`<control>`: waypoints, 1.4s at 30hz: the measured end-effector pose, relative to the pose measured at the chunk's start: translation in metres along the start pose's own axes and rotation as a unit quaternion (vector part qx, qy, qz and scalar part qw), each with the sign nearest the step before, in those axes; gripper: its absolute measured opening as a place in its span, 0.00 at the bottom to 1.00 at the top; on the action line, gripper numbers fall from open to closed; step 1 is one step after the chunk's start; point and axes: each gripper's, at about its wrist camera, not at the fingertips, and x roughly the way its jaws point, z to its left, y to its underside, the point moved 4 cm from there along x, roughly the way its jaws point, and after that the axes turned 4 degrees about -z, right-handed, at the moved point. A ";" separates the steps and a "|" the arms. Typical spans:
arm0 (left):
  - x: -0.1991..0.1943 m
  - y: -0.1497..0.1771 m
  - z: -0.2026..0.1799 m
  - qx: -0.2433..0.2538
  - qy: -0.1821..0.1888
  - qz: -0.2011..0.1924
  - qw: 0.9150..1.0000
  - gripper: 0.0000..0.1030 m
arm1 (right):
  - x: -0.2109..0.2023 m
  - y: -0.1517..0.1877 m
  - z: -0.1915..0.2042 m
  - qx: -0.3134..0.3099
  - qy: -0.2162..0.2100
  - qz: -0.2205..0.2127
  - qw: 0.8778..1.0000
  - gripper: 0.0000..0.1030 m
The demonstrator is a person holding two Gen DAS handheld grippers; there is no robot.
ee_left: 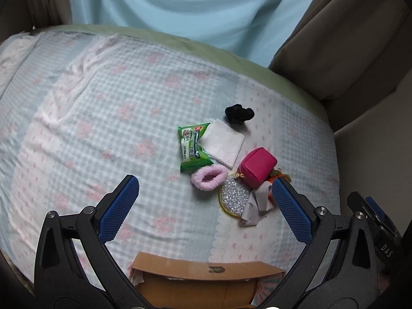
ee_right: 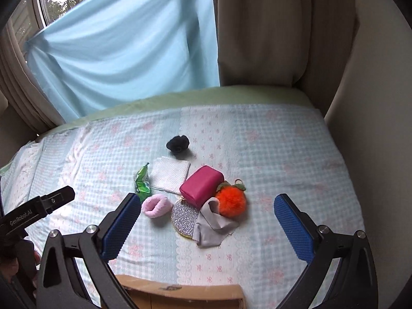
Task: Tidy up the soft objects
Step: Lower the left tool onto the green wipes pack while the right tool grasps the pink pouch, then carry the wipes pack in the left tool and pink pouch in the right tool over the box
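Observation:
A cluster of soft things lies on the bed: a green packet (ee_left: 191,148) (ee_right: 142,183), a white cloth (ee_left: 222,141) (ee_right: 170,173), a black scrunchie (ee_left: 239,114) (ee_right: 177,144), a pink fluffy scrunchie (ee_left: 208,177) (ee_right: 156,205), a magenta pouch (ee_left: 257,167) (ee_right: 201,186), a glittery round pad (ee_left: 233,197) (ee_right: 184,219), a grey cloth (ee_left: 257,206) (ee_right: 213,225) and an orange pompom (ee_right: 231,200). My left gripper (ee_left: 206,198) is open above the bed, left of the cluster. My right gripper (ee_right: 206,219) is open, with the cluster between and beyond its fingers.
A cardboard box (ee_left: 206,273) (ee_right: 180,293) sits at the near edge below both grippers. The checked bedspread (ee_left: 103,118) (ee_right: 283,154) spreads wide to the left. A light blue sheet (ee_right: 123,56) and beige curtains (ee_right: 257,31) hang behind the bed. The left gripper's body (ee_right: 38,211) shows in the right wrist view.

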 end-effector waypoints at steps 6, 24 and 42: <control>0.084 -0.006 0.021 -0.032 0.002 0.043 0.999 0.95 | 0.095 0.003 0.006 0.021 -0.013 0.059 0.998 0.93; 0.247 0.003 0.040 -0.076 0.009 0.128 0.989 0.67 | 0.273 0.034 0.011 0.118 0.005 0.199 0.973 0.79; 0.242 -0.005 0.021 -0.017 -0.022 0.110 0.994 0.33 | 0.274 0.025 0.016 0.112 -0.005 0.178 0.978 0.40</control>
